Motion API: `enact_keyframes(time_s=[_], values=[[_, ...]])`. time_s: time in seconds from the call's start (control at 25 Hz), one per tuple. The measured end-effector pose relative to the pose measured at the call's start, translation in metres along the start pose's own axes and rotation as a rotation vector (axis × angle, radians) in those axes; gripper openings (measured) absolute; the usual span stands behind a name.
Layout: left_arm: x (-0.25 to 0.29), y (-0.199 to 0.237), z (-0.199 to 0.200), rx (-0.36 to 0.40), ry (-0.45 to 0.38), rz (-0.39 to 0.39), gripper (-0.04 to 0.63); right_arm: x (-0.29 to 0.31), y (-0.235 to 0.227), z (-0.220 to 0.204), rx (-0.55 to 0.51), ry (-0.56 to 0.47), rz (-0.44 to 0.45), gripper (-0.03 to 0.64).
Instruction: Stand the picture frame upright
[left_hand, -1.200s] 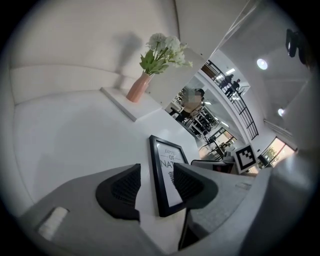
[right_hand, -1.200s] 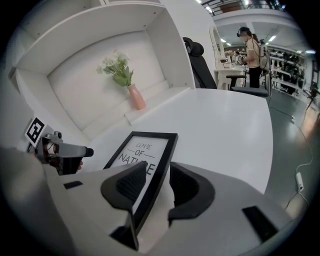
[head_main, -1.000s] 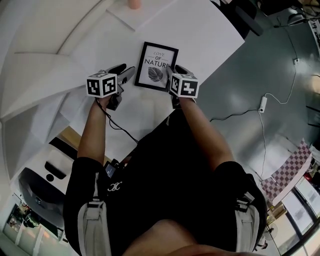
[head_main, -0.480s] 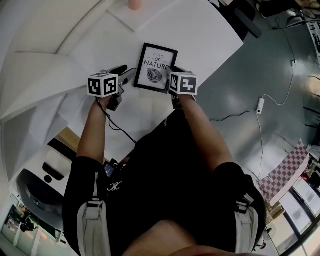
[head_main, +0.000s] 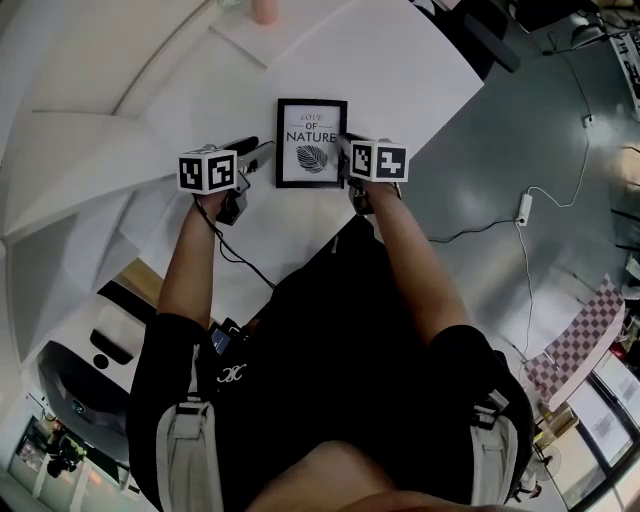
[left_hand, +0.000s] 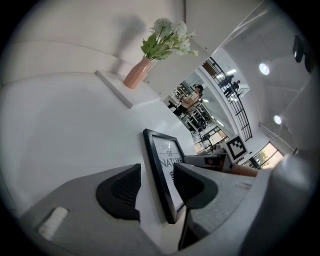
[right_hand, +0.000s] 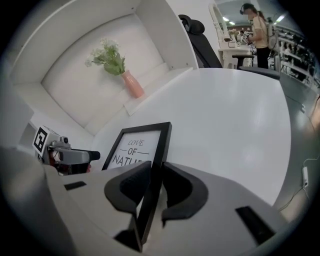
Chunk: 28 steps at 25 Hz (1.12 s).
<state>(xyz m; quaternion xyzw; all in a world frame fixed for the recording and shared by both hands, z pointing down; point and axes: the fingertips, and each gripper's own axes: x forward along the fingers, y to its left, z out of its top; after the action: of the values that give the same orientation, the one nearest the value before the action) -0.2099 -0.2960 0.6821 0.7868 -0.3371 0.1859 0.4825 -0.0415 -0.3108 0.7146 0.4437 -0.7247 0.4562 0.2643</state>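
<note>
"Picture frame (head_main: 311, 143) — where do we have it?"

"We see the picture frame lying face up on the white table (head_main: 410, 70), near our edge, its print reading toward us. It sits between our two grippers."

"And the right gripper (right_hand: 156, 171)?"

"Its jaws have just been closing. They now clamp the frame's right edge, with the black moulding squeezed between the pads (right_hand: 127, 189)."

"What about the left gripper (left_hand: 156, 168)?"

"Its jaws stand apart. In the left gripper view the frame's left edge shows in the gap between them, but we see neither pad pressing on it."

"Anything else on the table?"

"At the far side a pink vase (right_hand: 133, 84) of white flowers (right_hand: 107, 56) stands on a low ledge (right_hand: 150, 97) — well apart from the frame."
</note>
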Motion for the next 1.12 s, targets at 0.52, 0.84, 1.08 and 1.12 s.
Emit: enact_keyframes(time_s=[0.52, 0.84, 1.08, 1.12], values=[[0.021, -0.015, -0.009, -0.194, 0.027, -0.121, 0.210, 0.002, 0.000, 0.002, 0.100, 0.001, 0.135, 0.074], [0.035, -0.032, -0.010, -0.155, 0.061, -0.099, 0.109, 0.001, -0.001, 0.004, 0.108, 0.009, 0.168, 0.074], [0.029, -0.039, -0.003, -0.138, 0.016, -0.057, 0.107, 0.000, -0.001, 0.002, 0.135, -0.010, 0.186, 0.072], [0.029, -0.042, -0.003, -0.121, 0.014, -0.044, 0.107, -0.003, -0.002, 0.002, 0.134, -0.017, 0.182, 0.072]])
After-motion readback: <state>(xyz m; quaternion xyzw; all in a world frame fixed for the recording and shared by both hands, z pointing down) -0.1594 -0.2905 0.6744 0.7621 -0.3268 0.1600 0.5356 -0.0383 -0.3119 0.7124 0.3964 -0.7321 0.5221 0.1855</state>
